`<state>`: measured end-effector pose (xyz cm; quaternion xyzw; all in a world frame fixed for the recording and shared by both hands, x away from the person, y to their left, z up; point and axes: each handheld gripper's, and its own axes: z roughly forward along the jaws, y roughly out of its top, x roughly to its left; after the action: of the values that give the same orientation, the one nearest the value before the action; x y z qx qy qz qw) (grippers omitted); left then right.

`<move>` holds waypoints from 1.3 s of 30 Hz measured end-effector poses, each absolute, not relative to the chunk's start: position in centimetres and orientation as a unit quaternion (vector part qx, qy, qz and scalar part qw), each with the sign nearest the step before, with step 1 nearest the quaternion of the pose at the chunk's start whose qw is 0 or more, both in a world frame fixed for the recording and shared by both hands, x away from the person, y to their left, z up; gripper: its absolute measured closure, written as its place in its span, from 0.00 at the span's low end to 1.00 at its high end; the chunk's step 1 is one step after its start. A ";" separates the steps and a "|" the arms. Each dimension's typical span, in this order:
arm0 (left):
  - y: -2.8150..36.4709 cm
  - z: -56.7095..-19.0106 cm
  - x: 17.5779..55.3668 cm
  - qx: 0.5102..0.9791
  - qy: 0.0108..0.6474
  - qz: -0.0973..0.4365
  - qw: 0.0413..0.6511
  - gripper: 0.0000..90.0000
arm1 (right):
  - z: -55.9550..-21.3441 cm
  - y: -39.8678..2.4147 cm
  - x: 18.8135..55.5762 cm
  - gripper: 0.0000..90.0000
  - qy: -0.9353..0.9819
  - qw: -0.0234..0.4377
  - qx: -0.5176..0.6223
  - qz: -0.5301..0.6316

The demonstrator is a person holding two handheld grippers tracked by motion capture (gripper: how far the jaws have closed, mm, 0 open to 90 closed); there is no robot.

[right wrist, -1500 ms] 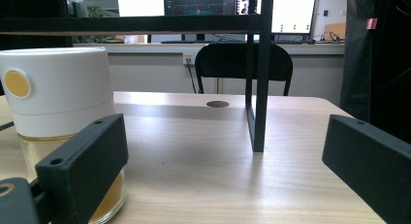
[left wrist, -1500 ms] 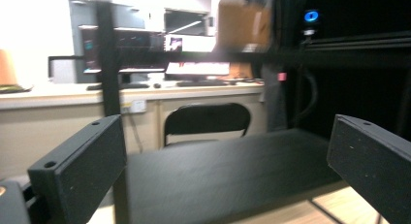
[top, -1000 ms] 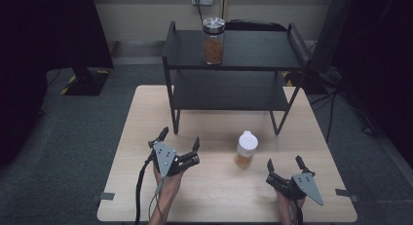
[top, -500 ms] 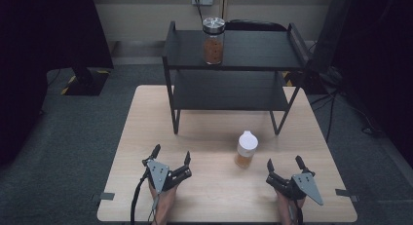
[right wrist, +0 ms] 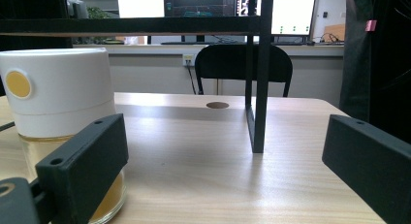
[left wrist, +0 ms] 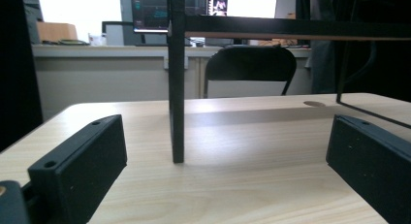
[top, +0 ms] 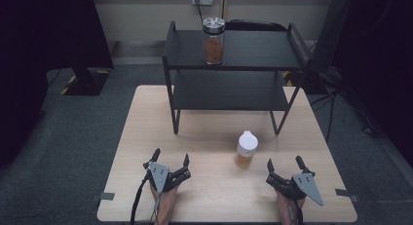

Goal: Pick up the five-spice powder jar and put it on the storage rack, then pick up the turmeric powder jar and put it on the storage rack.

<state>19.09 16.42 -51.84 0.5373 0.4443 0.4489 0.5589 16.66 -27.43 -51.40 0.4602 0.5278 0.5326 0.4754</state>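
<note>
A black two-tier shelf (top: 234, 57) stands at the back of the wooden table (top: 141, 122). On its top tier sits a glass jar (top: 213, 40) with a metal lid and orange-brown contents. A small jar with a white cap (top: 245, 148) and amber contents stands on the table in front of the shelf; it is at the left in the right gripper view (right wrist: 58, 112). My left gripper (top: 170, 158) rests open near the front left, empty, facing the shelf's front left leg (left wrist: 177, 78). Open and empty, my right gripper (top: 284, 163) sits at the front right, just right of the white-capped jar.
A black chair (left wrist: 249, 69) stands behind the table, with desks and monitors (right wrist: 232, 3) farther back. Dark stands and cables flank the table on the grey carpet (top: 73, 132). Bare tabletop lies between the grippers and the shelf legs (right wrist: 259, 83).
My left gripper has drawn back toward the table's front edge and settled lower. The right gripper and both jars have stayed put.
</note>
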 end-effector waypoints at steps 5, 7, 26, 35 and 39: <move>15.9 -51.7 19.1 0.539 0.447 0.458 0.547 0.00 | -51.4 -27.4 16.6 0.01 0.528 0.476 0.460 0.533; 15.9 -51.8 19.0 0.535 0.449 0.458 0.549 0.00 | -51.4 -27.4 16.6 0.01 0.528 0.476 0.460 0.533; 16.0 -51.8 19.0 0.537 0.447 0.455 0.552 0.00 | -51.4 -27.4 16.7 0.01 0.528 0.476 0.461 0.532; 16.1 -51.8 19.0 0.539 0.445 0.454 0.553 0.00 | -51.4 -27.3 16.6 0.01 0.525 0.478 0.463 0.530; 16.0 -51.8 19.0 0.537 0.447 0.455 0.552 0.00 | -51.5 -27.2 16.6 0.00 0.523 0.480 0.464 0.530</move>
<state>18.98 15.96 -51.78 0.5374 0.4468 0.4547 0.5521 16.60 -27.19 -51.46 0.4637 0.5231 0.5301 0.4800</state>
